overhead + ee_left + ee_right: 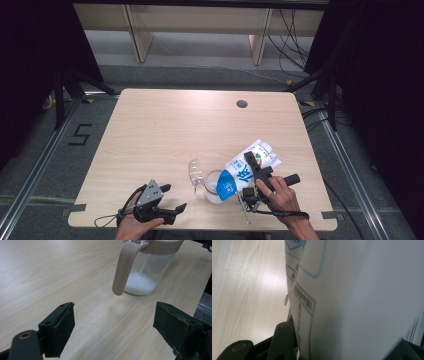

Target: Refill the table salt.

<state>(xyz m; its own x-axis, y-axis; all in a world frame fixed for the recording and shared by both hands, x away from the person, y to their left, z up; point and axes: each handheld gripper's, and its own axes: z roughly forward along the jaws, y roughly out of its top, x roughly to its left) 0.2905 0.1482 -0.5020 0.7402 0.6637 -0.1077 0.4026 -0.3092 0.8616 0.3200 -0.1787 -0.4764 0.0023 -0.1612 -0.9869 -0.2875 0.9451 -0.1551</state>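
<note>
A clear jug (214, 189) with a beige rim and handle (123, 270) stands near the table's front edge, with white powder (140, 285) in its bottom. Its clear lid (195, 171) is flipped up to the left. A white and blue bag (249, 169) is tilted mouth-down over the jug, and my right gripper (257, 169) is shut on its middle. In the right gripper view the bag's printed side (352, 295) presses between the jaws of the right gripper (342, 346). My left gripper (174, 196) rests open left of the jug; in its own view the left gripper (113, 315) points at the handle, holding nothing.
The light wooden table (165, 130) has a round cable hole (242, 104) at the far right. Black tape forms a "5" (80, 134) on the floor to the left. Shelving legs and cables lie beyond the far edge.
</note>
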